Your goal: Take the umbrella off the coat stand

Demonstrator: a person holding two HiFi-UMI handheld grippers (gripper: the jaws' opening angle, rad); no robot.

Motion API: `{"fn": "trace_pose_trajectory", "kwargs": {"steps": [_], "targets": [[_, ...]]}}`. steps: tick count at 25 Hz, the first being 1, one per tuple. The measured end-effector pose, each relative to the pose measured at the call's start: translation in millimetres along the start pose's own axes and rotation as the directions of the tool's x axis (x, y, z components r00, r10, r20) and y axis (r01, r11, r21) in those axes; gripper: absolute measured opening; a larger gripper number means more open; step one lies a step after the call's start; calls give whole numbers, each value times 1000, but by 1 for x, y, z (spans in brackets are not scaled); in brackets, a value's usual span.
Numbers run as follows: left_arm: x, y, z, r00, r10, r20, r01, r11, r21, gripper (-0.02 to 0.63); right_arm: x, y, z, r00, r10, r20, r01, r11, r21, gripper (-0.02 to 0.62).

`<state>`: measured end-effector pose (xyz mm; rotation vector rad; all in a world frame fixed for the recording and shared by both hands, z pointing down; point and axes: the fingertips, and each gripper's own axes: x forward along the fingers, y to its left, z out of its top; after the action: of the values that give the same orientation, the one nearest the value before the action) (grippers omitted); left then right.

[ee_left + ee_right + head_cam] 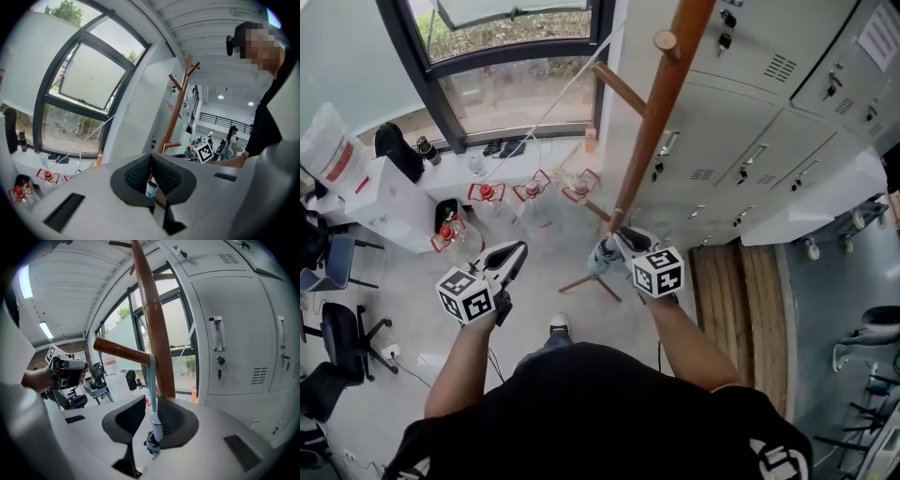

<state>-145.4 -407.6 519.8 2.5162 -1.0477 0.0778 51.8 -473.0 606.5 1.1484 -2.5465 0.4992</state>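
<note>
Umbrella (156,425) hangs by its strap from a coat stand (152,324) peg, between the parted jaws of the raised right hand-held gripper (149,416). Left hand-held gripper (151,159) is clenched, empty, held alongside.

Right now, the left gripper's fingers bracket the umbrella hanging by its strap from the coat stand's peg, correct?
No: the fingers of the right gripper bracket the umbrella, per the right gripper view. It does hang by its strap from the coat stand's peg.
</note>
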Motion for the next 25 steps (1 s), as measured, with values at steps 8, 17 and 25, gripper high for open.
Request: {"fn": "trace_pose_trajectory", "kwargs": {"steps": [8, 17, 25], "targets": [[0, 7, -6, 1000, 4, -10, -4, 1000, -11, 21, 14, 1, -3, 1000, 11, -17, -11, 1000, -2, 101], [-2, 16, -9, 1000, 12, -20, -13, 1000, -19, 21, 28, 1, -3, 1000, 3, -22, -3, 1000, -5, 103], [0, 24, -11, 999, 21, -29, -22, 1000, -22, 21, 34, 1, -4, 1000, 2, -20, -3, 1000, -11, 81]]}}
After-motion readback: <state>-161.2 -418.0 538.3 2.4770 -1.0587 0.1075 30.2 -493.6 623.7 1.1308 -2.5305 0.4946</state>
